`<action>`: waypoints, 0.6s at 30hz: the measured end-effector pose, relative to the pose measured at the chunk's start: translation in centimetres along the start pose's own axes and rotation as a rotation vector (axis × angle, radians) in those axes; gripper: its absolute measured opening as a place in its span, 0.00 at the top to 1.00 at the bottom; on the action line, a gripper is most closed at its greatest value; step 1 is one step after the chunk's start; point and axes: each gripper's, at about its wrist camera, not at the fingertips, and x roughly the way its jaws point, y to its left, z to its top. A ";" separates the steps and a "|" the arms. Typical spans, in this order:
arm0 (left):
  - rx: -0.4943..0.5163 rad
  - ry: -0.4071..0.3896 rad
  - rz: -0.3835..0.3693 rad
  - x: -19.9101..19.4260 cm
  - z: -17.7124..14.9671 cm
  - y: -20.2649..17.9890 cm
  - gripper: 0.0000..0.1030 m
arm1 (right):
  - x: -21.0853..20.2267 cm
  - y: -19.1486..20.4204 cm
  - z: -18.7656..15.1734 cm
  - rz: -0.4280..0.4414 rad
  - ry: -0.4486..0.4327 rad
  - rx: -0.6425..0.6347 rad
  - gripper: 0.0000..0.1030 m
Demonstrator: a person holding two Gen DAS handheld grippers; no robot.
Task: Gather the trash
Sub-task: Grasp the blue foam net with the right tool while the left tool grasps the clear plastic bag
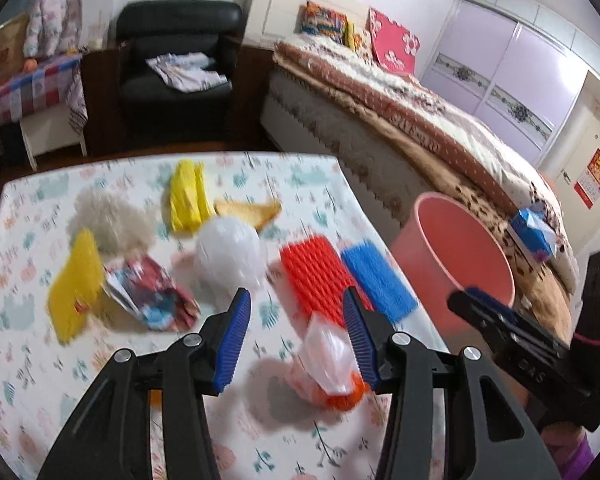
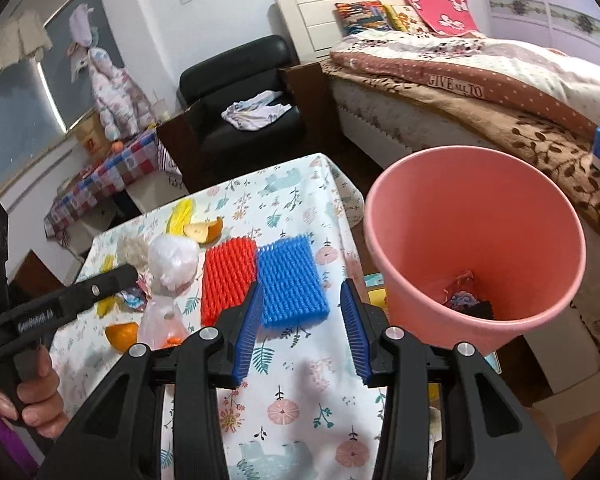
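Observation:
Trash lies spread on the flowered tablecloth (image 1: 32,352). My left gripper (image 1: 296,293) hangs open above it. A clear bag with orange peel (image 1: 327,362) lies low between its fingers, close to the right pad. Beyond it are a red foam net (image 1: 312,272), a blue foam net (image 1: 376,280) and a white bag ball (image 1: 228,256). My right gripper (image 2: 301,286) is open and empty, just short of the blue foam net (image 2: 288,280). The pink bin (image 2: 476,152) stands right of the table with some scraps inside.
Further left lie a crumpled wrapper (image 1: 152,292), yellow packets (image 1: 76,284), a fluffy beige wad (image 1: 108,216) and an orange peel (image 1: 252,208). A bed (image 1: 440,120) runs behind the bin and a black armchair (image 1: 176,60) stands beyond the table. A hand holds the left gripper (image 2: 120,278).

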 end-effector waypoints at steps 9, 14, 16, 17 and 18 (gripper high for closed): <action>0.062 0.081 -0.003 2.1 -2.4 -1.1 0.54 | 1.5 0.1 -0.3 0.005 0.045 0.006 0.60; 0.104 0.089 0.020 2.3 -2.6 -1.7 0.54 | 2.7 1.2 -0.5 0.013 0.079 -0.037 0.60; 0.116 0.081 0.025 2.2 -2.6 -1.7 0.57 | 3.3 1.7 -0.6 0.001 0.092 -0.069 0.60; 0.119 0.077 0.025 2.1 -2.6 -1.7 0.67 | 3.6 2.0 -0.7 -0.002 0.100 -0.079 0.60; 0.124 0.074 0.023 2.1 -2.5 -1.7 0.71 | 3.9 2.2 -0.7 -0.004 0.110 -0.087 0.60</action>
